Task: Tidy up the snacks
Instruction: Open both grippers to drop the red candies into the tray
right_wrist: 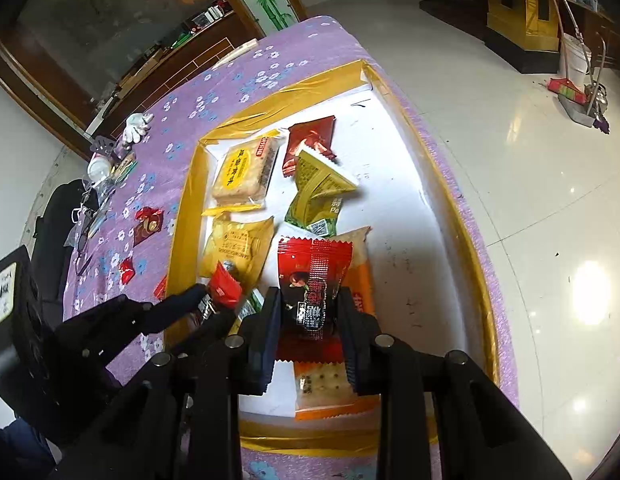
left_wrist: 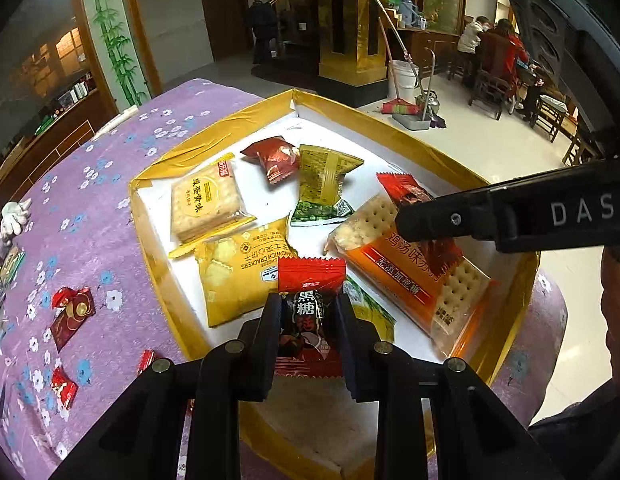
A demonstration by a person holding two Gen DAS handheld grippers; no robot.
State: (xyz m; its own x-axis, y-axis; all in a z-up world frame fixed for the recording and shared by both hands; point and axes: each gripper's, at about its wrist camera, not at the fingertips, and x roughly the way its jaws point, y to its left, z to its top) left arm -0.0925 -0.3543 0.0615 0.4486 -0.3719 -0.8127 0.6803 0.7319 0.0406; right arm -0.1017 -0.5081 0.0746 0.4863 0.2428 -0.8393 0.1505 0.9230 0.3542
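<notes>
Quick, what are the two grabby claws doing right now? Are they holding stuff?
Left gripper: closed on a small red and black crinkly candy packet, over the gold-edged box.
Right gripper: closed on a shiny red candy packet.

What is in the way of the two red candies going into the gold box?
Nothing blocks them. Both red candies hang over the gold box, but packets like the orange crackers crowd the floor below.
</notes>
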